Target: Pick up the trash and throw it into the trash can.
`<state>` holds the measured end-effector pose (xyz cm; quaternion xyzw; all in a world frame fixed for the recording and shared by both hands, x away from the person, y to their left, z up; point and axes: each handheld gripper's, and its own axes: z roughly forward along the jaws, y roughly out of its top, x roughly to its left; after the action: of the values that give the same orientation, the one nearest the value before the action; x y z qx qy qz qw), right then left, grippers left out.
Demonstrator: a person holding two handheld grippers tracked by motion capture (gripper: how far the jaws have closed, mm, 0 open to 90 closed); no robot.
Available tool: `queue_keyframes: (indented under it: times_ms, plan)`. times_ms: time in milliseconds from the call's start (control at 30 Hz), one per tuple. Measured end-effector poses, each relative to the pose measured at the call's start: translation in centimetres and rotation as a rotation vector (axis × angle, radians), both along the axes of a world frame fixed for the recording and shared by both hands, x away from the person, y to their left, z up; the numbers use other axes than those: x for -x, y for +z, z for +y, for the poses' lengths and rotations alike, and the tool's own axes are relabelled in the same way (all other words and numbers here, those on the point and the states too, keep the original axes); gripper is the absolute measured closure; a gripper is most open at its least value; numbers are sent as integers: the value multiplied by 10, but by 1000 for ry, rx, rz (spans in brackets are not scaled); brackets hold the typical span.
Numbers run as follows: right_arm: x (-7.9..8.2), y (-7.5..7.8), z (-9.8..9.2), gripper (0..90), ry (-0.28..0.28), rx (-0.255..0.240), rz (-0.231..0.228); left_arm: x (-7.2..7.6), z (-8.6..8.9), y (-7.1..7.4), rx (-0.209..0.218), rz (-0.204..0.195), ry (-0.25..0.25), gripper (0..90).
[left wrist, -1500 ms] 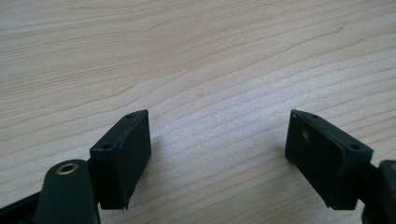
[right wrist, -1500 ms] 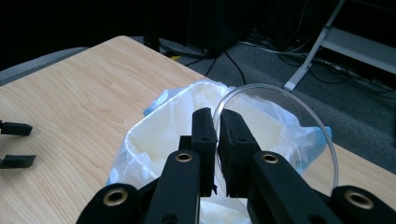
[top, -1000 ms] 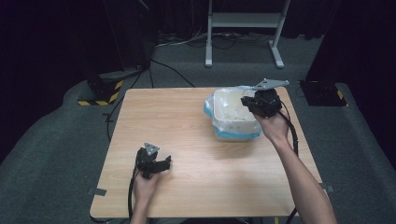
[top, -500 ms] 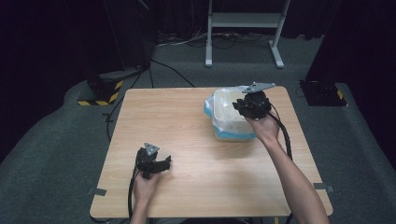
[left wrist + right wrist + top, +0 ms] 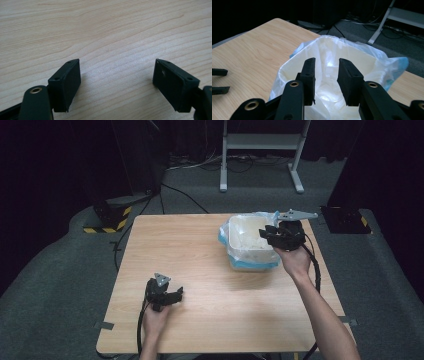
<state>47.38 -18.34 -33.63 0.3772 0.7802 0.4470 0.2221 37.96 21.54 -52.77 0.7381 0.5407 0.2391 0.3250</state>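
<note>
While the left claw [image 5: 176, 294] sits wide and empty at 7 o'clock on the surface [image 5: 200, 260], we see the right claw [image 5: 326, 77], narrowed and empty, over the bag-lined bin [image 5: 245, 251] at 2 o'clock, nearer.

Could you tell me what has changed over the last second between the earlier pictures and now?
The right gripper moved left, from the bin's right edge to over its opening, fingers partly open and gripping nothing. The lined bin, the left gripper, open near the table's front edge, and everything else stayed put.
</note>
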Motion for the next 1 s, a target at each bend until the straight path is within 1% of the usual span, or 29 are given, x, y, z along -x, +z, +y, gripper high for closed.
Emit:
queue_keyframes:
  times_ms: [167,233,300,500,533,733,1000]
  plan:
    - [7,1,-15,651,-22,-31,-8,0,0,0,-1,0,0,222]
    - [10,1,-22,640,-33,-54,-7,0,0,0,-1,-1,0,222]
    - [12,1,-26,636,-40,-65,-11,0,0,0,-1,0,0,222]
    - [20,-1,-39,631,-63,-84,-17,0,0,0,-1,0,0,222]
    - [21,-1,-42,631,-67,-94,-20,0,0,0,-1,0,0,222]
    - [27,-3,-52,628,-83,-115,-23,0,0,0,-1,0,0,222]
    - [35,-8,-63,622,-100,-126,-17,0,0,0,0,0,0,222]
